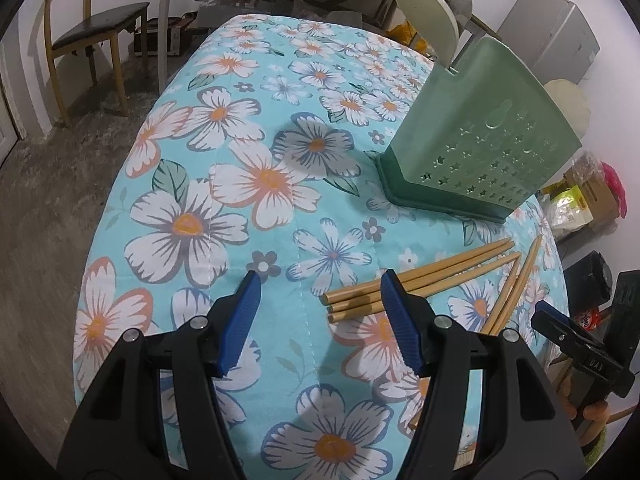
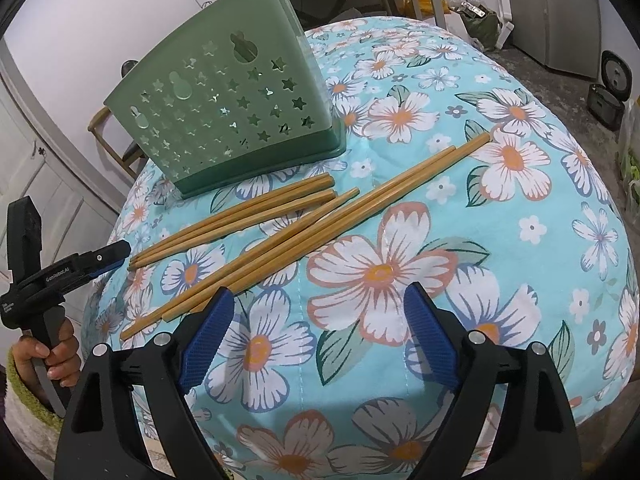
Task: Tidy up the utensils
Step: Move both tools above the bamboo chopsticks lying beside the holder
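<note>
Six tan wooden chopsticks (image 2: 256, 232), loose, unsorted.

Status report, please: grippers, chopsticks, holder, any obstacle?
Left gripper open, empty. Right gripper open, empty. Chopsticks loose on floral cloth, beside green holder; none held. Nothing blocking.

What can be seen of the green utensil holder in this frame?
The green utensil holder is a pale green plastic caddy that widens toward the top, seated in a darker green base tray. Its facing wall is pierced with rows of star cut-outs and a few keyhole-shaped hanging slots. It stands upright on the floral tablecloth, just beyond the loose wooden chopsticks, which appear to lie clear of it. Neither gripper touches it. A pale rounded utensil pokes above its rim; the rest of its inside is hidden.
</note>
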Demonstrator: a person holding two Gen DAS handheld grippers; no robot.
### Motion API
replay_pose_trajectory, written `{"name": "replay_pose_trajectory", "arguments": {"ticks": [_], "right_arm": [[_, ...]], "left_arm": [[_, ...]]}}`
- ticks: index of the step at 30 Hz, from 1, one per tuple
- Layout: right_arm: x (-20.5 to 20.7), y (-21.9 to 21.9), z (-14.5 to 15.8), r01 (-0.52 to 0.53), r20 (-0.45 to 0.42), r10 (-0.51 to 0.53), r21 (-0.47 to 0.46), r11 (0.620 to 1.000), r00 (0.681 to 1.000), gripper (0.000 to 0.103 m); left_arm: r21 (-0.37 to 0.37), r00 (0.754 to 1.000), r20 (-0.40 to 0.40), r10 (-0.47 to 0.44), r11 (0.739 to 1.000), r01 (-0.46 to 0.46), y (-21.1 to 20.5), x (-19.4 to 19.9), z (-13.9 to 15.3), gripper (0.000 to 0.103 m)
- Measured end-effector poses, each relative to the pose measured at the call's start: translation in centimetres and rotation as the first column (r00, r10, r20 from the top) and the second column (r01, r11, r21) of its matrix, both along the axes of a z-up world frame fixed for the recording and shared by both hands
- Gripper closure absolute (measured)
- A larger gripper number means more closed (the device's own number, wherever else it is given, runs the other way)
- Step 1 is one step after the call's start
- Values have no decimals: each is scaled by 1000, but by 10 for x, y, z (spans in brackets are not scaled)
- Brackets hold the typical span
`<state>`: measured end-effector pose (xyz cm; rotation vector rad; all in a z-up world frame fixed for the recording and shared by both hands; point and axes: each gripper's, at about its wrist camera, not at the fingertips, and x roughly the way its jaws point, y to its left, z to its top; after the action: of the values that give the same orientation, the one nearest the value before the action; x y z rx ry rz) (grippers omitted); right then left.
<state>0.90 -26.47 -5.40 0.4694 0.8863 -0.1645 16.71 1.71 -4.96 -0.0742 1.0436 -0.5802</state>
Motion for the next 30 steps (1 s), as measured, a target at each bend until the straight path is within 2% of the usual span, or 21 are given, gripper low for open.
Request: {"name": "replay_pose_trajectory", "arguments": {"ticks": [30], "right_arm": [[0, 1, -1, -5, -2, 5, 1, 1000, 1000, 15]], "left_arm": [[-13, 1000, -16, 4, 1000, -4, 2, 2, -3, 44]]}}
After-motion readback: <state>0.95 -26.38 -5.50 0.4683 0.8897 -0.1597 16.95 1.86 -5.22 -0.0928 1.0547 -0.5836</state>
